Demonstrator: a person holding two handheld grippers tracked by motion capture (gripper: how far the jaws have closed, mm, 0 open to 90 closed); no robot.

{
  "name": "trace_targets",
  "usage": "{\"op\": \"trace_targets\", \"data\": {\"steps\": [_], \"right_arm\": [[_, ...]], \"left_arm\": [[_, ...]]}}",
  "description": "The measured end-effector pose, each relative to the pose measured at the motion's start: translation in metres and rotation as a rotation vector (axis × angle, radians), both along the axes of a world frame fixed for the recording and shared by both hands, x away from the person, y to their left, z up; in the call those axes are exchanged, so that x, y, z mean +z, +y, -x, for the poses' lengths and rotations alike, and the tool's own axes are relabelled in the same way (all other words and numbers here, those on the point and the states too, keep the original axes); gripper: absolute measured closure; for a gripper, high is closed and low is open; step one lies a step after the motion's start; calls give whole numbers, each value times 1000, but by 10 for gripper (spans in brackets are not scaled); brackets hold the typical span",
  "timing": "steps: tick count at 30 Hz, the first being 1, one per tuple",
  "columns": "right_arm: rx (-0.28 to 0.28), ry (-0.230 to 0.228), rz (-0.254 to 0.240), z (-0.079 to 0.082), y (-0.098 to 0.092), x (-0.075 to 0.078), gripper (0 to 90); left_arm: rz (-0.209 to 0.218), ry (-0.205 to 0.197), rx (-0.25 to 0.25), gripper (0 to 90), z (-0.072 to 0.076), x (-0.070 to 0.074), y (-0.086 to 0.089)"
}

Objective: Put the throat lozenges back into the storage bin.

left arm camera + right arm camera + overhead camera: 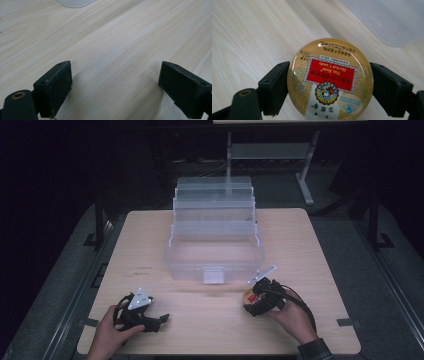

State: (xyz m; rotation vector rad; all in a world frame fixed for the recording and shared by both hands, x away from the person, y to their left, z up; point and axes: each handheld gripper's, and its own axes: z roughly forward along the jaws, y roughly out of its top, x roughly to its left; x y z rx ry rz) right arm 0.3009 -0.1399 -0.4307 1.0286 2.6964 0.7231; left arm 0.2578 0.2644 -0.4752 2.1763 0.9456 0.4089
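Spanning the middle of the high view, the light wooden table [320, 250] carries everything else, its grain running diagonally in both gripper views. A clear plastic organiser box [215, 240] stands at the table's centre, opened into stepped tiers that climb away from the person, with a small latch tab at the middle of its front wall. Its tiers and bottom tub look empty, though the clear plastic makes this hard to judge.

The left gripper [159, 321] rests low on the near left part of the table in the person's left hand [107, 335], jaws pointing toward the right. In the left gripper view [115, 85] the jaws stand wide apart with bare wood between them, grasping nothing.

The right gripper [251, 299] sits near the box's front right corner, held by the right hand [295, 320]. Its jaws are clamped on a round candy tin [330, 80], one pad on each side of the rim. The tin [250, 297] is a flat gold disc with no long axis; its lid faces the right gripper's camera, and the red label reading "Nin Jiom Herbal Candy" appears upside down there, its top edge nearest the camera.
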Motion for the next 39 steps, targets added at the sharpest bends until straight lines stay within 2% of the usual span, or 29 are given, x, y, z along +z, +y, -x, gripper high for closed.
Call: {"op": "trace_targets", "data": {"steps": [25,39], "right_arm": [[-53,-27,-11,-1,-33,14,199],[-89,-46,-29,-3,-51,27,199]], "left_arm": [[0,0,0,108,0,0,0],[0,0,0,108,0,0,0]]}}
